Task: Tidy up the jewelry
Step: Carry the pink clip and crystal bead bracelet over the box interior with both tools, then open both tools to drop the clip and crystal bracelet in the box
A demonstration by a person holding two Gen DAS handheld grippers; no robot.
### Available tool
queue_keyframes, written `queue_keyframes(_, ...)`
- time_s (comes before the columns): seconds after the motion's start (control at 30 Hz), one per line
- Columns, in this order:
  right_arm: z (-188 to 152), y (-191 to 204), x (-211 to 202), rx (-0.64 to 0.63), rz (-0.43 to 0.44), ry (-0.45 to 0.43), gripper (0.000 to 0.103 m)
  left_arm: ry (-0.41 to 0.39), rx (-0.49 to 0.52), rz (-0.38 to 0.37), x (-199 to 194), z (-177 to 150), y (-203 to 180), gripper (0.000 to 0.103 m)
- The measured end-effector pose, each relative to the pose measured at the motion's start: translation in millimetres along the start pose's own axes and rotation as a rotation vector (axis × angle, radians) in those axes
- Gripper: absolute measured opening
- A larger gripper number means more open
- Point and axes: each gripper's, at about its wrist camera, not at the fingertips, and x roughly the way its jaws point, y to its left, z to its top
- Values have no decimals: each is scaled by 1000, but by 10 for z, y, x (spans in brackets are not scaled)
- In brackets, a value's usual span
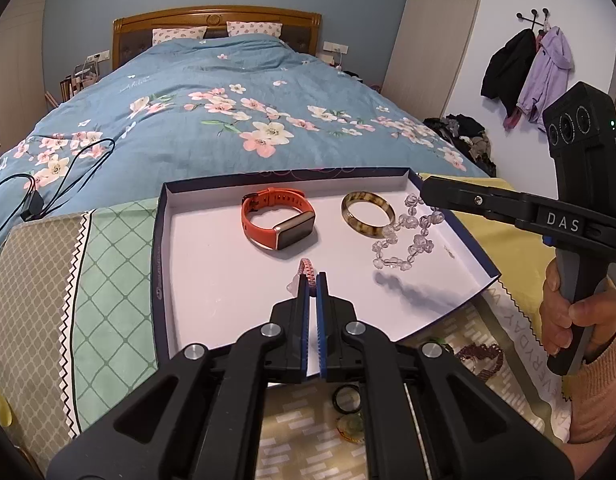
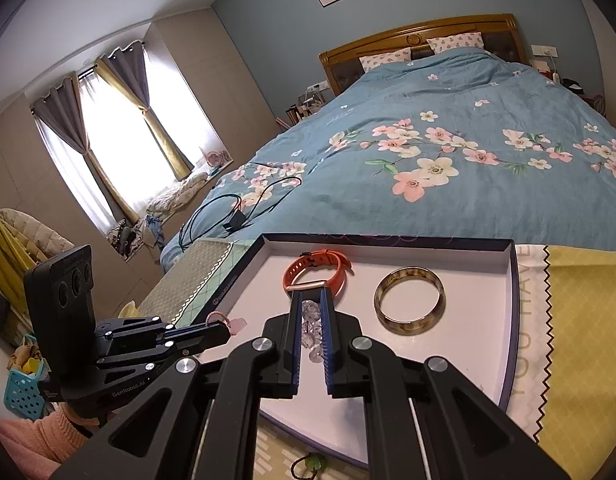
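The left gripper (image 1: pixel 312 280) pinches a pink braided bracelet (image 1: pixel 306 270) over the white tray (image 1: pixel 211 276); most of the braid is hidden between its fingers. The right gripper (image 2: pixel 309 310) has its fingers partly apart around a clear bead bracelet (image 2: pixel 311 312), though whether they press it I cannot tell. In the tray an orange watch (image 1: pixel 277 222) sits at 12 o'clock and a mottled bangle (image 1: pixel 368 214) at 2. Small items below the tray's edge are too cut off to name
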Motion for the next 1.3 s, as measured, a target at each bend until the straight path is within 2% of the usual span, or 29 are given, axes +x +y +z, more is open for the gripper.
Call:
queue_keyframes(0.4,42,-124,128,54,8,1,8,31,11,27,196,72,5,4)
queue_keyframes(0.9,-78,-462,272,135,-103,52,8,104,38,56,581,138,11,4)
queue_keyframes(1.07,-83,-492,256,145,-121,57,13,117,44,66,689,184,12,4)
queue_keyframes(1.1,-81,-489,240,141,-125,53,15,115,47,69,696,187,11,6)
queue_keyframes(1.17,-73,-447,186,126,-136,42,26,107,41,73,685,198,18,11)
queue_keyframes(1.3,-81,-314,22,77,-132,17,29,79,33,66,566,209,35,18)
